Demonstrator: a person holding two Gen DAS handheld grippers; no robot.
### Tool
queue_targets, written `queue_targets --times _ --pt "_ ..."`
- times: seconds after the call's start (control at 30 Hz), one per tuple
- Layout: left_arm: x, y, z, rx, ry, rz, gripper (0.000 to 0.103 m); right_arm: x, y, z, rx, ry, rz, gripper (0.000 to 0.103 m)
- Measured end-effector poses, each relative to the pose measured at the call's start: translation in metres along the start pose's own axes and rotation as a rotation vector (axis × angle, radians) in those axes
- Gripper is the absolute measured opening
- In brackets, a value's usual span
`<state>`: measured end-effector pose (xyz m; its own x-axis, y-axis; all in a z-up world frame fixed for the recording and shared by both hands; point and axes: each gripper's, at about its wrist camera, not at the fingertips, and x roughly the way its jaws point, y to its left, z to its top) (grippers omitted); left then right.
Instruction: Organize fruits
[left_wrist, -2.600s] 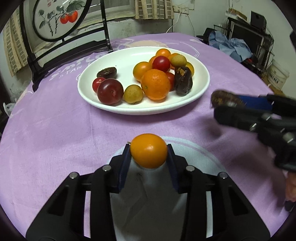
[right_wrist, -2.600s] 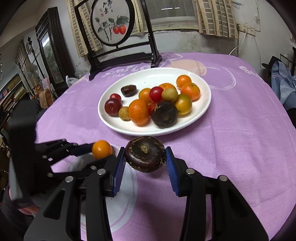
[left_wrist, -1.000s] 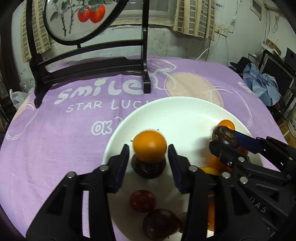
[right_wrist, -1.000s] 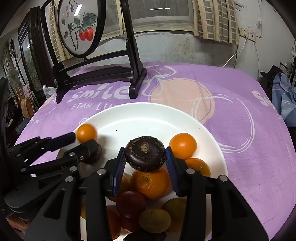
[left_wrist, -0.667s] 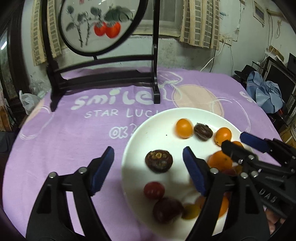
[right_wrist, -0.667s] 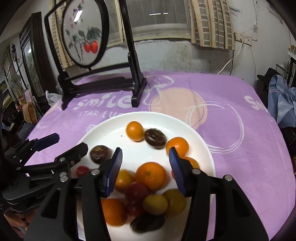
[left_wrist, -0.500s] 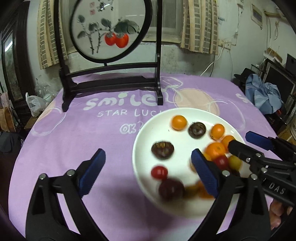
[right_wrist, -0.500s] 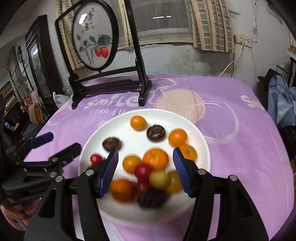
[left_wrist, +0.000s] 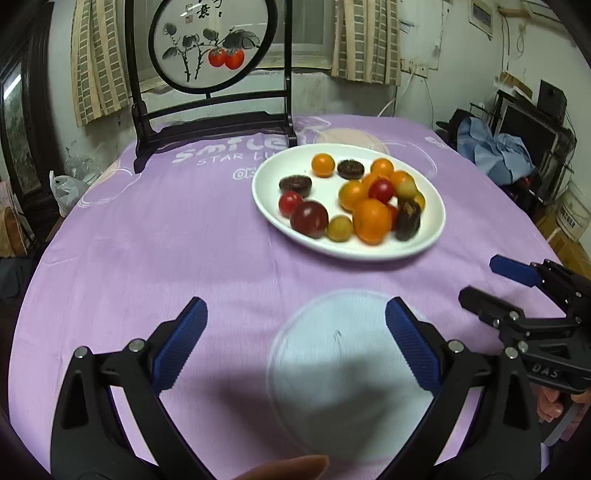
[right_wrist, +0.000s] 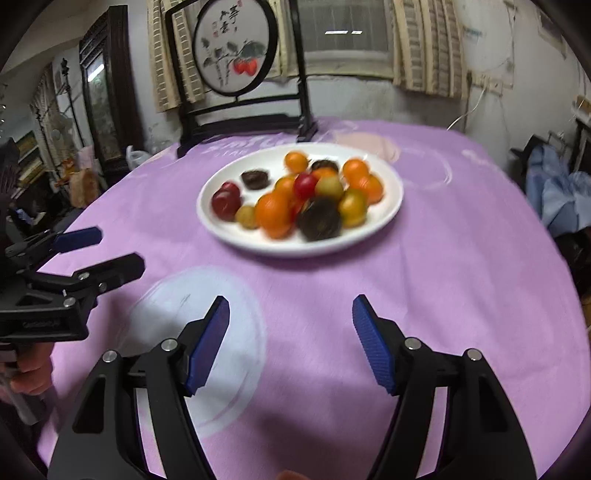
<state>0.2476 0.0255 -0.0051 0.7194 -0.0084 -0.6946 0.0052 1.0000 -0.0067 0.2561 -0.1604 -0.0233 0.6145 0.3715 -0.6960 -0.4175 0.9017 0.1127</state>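
A lived-in room of a home, used for eating; ahead of the left tongs (left_wrist: 293, 341) stands a round bench (left_wrist: 147, 236) under a purple printed cloth, bearing a white plate (left_wrist: 436, 221) of mixed fruit; beyond the plate, at the far edge, stands a dark wooden screen (left_wrist: 214, 44) with a round painted panel of red fruit; checked curtains (left_wrist: 365, 40) hang at the window behind it; far to the right of the tongs lie heaped blue clothes (left_wrist: 495, 147) and a dark monitor (left_wrist: 528, 125); to the far left sits a tied plastic bag (left_wrist: 68, 184).
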Motion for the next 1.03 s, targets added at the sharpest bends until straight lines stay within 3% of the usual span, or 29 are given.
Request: queue_targets --times 0.3,1.03 --pt "-0.006 -0.014 -0.012 0.058 -0.016 0.040 0.099 -0.009 0.000 -0.001 0.006 -0.012 0.023 0.070" --pt "-0.005 -0.007 -0.008 0.026 -0.014 0.048 0.099 -0.007 0.000 -0.002 0.001 0.005 0.004 0.070"
